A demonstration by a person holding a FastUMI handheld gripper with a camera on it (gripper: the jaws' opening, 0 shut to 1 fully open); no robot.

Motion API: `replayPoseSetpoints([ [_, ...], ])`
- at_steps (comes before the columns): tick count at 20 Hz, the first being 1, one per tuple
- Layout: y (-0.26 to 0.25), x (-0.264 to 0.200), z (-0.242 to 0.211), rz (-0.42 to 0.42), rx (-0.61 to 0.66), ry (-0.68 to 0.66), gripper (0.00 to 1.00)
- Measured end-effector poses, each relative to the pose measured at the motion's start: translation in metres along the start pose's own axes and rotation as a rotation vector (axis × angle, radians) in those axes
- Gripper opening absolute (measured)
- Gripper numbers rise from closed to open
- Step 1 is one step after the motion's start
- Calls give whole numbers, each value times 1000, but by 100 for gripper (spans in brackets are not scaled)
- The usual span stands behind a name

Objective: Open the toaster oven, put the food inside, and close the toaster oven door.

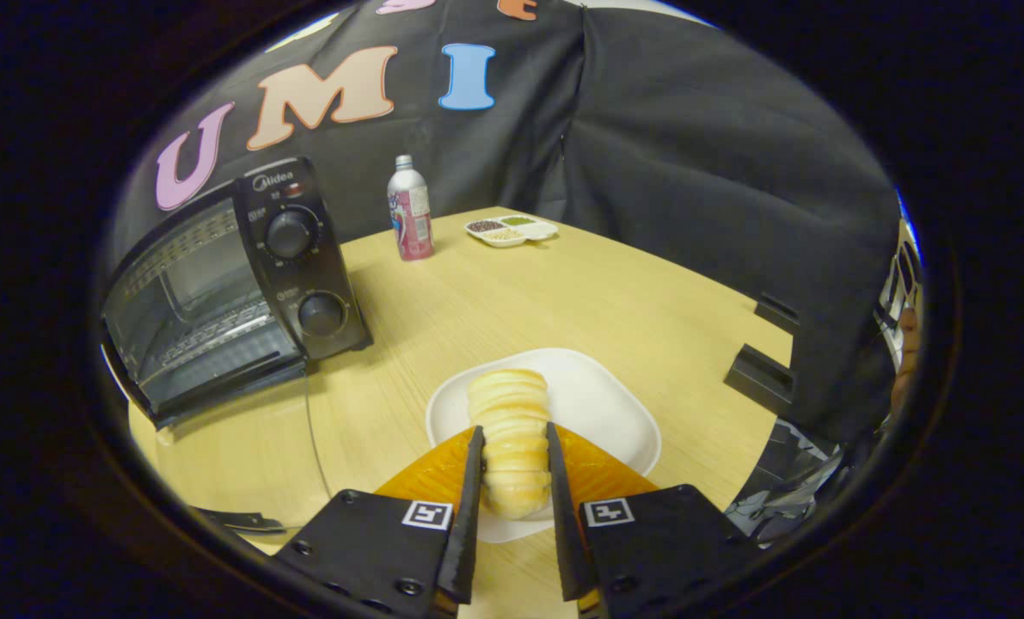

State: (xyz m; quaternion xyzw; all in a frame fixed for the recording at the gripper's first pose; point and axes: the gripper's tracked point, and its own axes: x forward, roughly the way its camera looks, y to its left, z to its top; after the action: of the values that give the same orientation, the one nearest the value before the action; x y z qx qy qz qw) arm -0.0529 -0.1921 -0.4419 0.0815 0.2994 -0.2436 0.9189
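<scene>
A pale, ridged bread roll (508, 400) sits between my fingers over a white square plate (602, 404) on the wooden table. My gripper (513, 428) is shut on the roll, one finger pressing each of its long sides. I cannot tell whether the roll rests on the plate or hangs just above it. The black toaster oven (245, 284) stands beyond the fingers to the left, about a plate's width from the plate. Its door (228, 387) is folded down and open, and the wire rack inside shows. Two knobs sit on its right panel.
A thin cable (314, 447) runs across the table from the oven toward me. At the far side stand a bottle (410, 211) and a small divided dish (512, 229) of beans. Two black blocks (761, 374) sit at the table's right edge, with a hand (905, 352) beyond them.
</scene>
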Motion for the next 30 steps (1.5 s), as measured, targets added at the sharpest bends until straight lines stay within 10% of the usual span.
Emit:
replayPoseSetpoints([
  [15, 87, -99, 57, 272, 357, -130, 41],
  [30, 251, -100, 38, 518, 281, -98, 41],
])
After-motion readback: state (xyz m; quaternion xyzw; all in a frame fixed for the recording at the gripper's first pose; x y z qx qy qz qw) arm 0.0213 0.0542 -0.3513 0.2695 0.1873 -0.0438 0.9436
